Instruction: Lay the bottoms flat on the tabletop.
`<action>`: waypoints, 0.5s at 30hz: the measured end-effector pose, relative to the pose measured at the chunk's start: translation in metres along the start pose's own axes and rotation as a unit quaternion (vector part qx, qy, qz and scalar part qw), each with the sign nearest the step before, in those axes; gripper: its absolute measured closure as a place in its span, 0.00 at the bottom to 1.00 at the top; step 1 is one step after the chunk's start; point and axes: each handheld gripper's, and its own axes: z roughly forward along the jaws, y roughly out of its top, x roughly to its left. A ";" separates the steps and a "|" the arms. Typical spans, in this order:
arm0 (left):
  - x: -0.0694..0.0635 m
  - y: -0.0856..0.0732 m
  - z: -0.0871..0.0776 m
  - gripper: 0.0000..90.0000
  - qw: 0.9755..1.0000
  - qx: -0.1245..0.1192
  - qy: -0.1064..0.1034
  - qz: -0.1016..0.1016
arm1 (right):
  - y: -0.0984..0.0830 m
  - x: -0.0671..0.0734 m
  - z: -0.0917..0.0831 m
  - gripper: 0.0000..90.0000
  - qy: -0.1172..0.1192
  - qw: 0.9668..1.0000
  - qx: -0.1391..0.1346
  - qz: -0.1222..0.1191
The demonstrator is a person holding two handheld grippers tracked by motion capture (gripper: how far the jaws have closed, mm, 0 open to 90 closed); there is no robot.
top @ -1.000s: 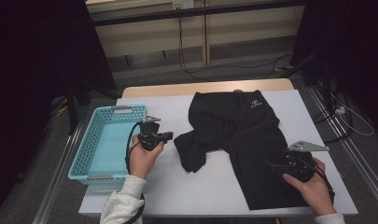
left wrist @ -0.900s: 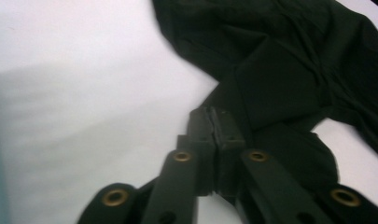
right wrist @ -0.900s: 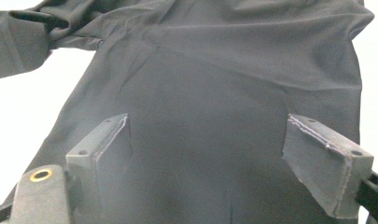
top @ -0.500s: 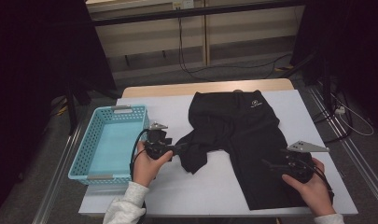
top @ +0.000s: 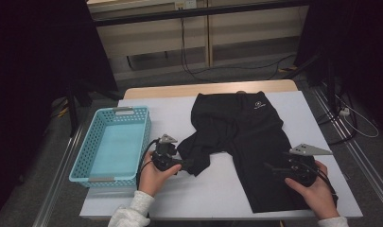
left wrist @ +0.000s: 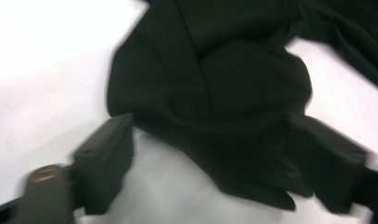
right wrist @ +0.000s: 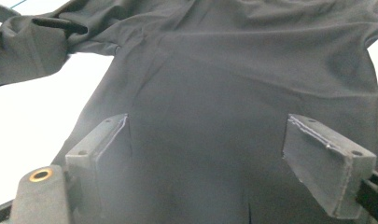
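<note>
Black shorts (top: 246, 132) lie flat on the white table (top: 217, 189), with the left leg folded over into a crumpled flap (left wrist: 214, 84). My left gripper (top: 188, 164) sits at that flap's near tip. Its jaws have just been opening and stand apart (left wrist: 210, 135), with the flap's end lying loosely between them and the pads not pressing it. My right gripper (top: 270, 168) rests over the shorts' right leg (right wrist: 247, 70), jaws wide (right wrist: 205, 126) with flat fabric under them. The left gripper's dark jaw (right wrist: 60, 23) shows far off in the right gripper view.
A light blue mesh basket (top: 87, 142) stands at the table's left side, nothing inside it. Bare white table lies in front of the shorts between my hands. Cables and dark furniture sit on the floor beyond the far edge.
My left hand has moved right and toward the near edge, lowering its gripper onto the folded leg's tip. The right hand and the shorts have stayed put.
</note>
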 end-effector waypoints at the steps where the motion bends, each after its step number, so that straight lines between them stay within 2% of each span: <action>1: 0.000 -0.001 0.000 0.30 1.000 0.000 0.000 -0.005 | 0.000 0.000 0.000 0.18 0.001 1.000 0.000 0.000; 3: -0.002 -0.003 -0.001 0.32 1.000 -0.001 -0.002 -0.010 | 0.000 0.001 -0.001 0.18 0.001 1.000 -0.001 0.000; 9: -0.010 -0.007 0.003 0.45 1.000 0.007 0.011 0.003 | 0.000 0.001 -0.001 0.18 0.002 1.000 -0.003 -0.002; 11: -0.009 -0.006 0.002 0.52 1.000 0.012 0.013 0.003 | 0.000 0.002 -0.001 0.18 0.003 1.000 -0.002 -0.003; 13: -0.009 -0.007 0.002 0.60 1.000 0.007 0.024 0.006 | 0.000 0.002 -0.001 0.18 0.003 1.000 -0.001 -0.005; 15: -0.008 -0.005 0.001 0.68 1.000 0.015 0.021 0.000 | 0.000 0.002 0.000 0.18 0.003 1.000 -0.001 -0.006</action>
